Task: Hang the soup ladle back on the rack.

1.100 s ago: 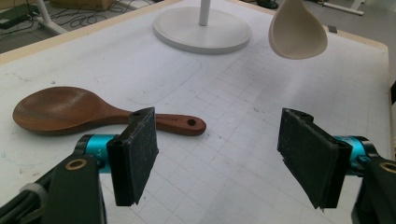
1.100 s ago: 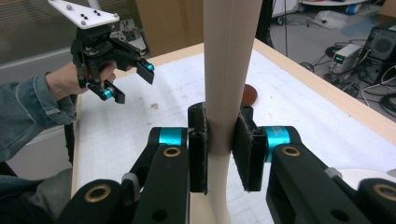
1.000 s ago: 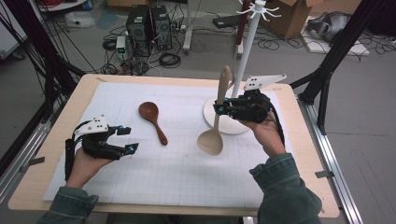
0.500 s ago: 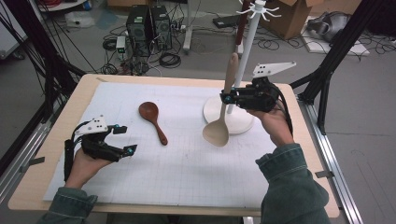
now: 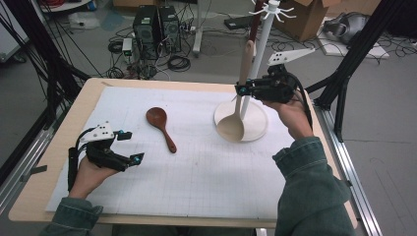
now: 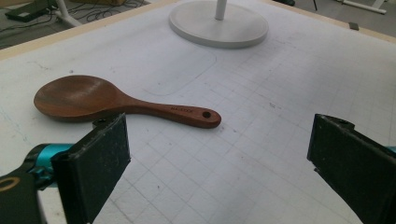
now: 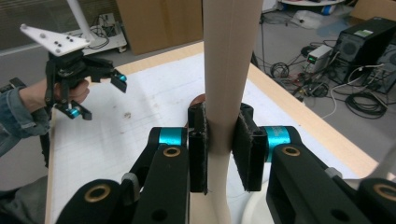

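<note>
1. Currently the right tool [image 5: 242,90] is clenched on the handle of the pale wooden spoon [image 5: 236,110], held upright over the white stand base [image 5: 255,129] near the counter's far right edge.
2. Left tool [image 5: 129,146], jaws just opening, grips nothing, near the left edge.
3. Dark spoon [image 5: 161,128] lies flat mid-counter.
</note>
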The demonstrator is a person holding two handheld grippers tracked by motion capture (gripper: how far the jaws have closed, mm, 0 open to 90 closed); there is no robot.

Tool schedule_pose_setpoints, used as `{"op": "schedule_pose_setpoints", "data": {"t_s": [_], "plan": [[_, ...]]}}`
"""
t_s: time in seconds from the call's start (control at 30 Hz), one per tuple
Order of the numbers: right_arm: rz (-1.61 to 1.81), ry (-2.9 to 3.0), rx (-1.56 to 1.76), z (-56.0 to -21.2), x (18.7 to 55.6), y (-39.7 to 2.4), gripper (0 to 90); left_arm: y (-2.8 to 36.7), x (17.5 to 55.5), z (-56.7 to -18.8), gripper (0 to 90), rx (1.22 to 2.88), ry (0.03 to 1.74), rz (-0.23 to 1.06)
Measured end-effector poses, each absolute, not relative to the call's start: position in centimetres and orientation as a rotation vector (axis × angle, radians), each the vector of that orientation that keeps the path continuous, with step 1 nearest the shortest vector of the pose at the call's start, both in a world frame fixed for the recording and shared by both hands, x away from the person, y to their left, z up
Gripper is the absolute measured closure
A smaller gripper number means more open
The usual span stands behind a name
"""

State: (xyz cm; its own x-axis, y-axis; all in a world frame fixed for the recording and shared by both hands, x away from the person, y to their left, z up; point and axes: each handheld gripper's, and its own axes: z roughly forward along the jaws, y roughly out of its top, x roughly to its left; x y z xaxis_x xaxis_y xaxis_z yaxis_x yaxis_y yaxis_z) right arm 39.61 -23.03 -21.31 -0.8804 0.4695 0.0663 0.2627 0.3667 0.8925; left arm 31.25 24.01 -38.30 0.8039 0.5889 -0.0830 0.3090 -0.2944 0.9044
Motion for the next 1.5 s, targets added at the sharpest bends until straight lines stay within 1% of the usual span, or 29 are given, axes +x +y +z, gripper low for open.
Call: {"op": "schedule_pose_setpoints", "data": {"t_s": [0.73,1.5], "plan": [[1.491,2.371,0.778,-18.2,43.2,-24.4,77.2,24.1,31.2,-38.2,6.0,1.904,0.678,0.338],[1.486,2.36,0.87,-18.7,45.1,-25.4,77.1,24.0,31.1,-38.1,6.0,1.905,0.674,0.342]]}}
